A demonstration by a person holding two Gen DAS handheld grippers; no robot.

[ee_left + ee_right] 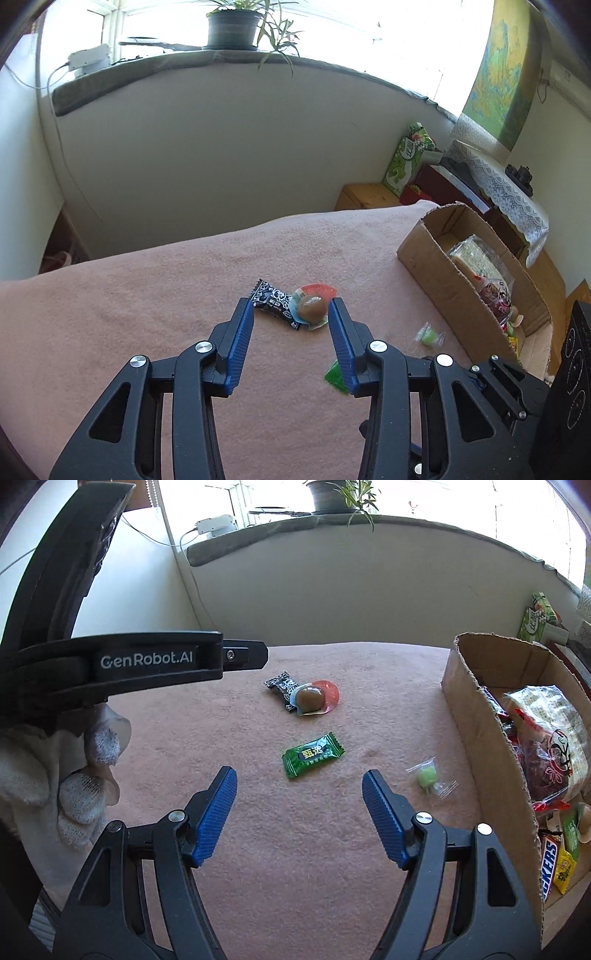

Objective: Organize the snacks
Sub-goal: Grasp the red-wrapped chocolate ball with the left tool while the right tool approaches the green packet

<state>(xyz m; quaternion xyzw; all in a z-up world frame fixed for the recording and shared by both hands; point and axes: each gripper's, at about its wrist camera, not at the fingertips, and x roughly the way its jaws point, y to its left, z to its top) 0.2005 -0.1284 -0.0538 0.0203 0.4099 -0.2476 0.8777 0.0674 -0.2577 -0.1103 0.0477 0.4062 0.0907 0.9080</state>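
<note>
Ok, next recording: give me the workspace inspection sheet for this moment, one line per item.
Surface: pink blanket, flat.
Job's things: black candy wrapper touching jelly cup; green candy packet and clear-wrapped green sweet lying apart; cardboard box on the right, already holding snacks.
Clutter: nothing seen on the blanket.
Grippers: left gripper open, tips around the jelly cup and black wrapper, nothing held; right gripper open, just short of the green packet, holding nothing.
Cables: white cable down the wall from the sill.
Surroundings: potted plant on the windowsill; green carton beyond.
</note>
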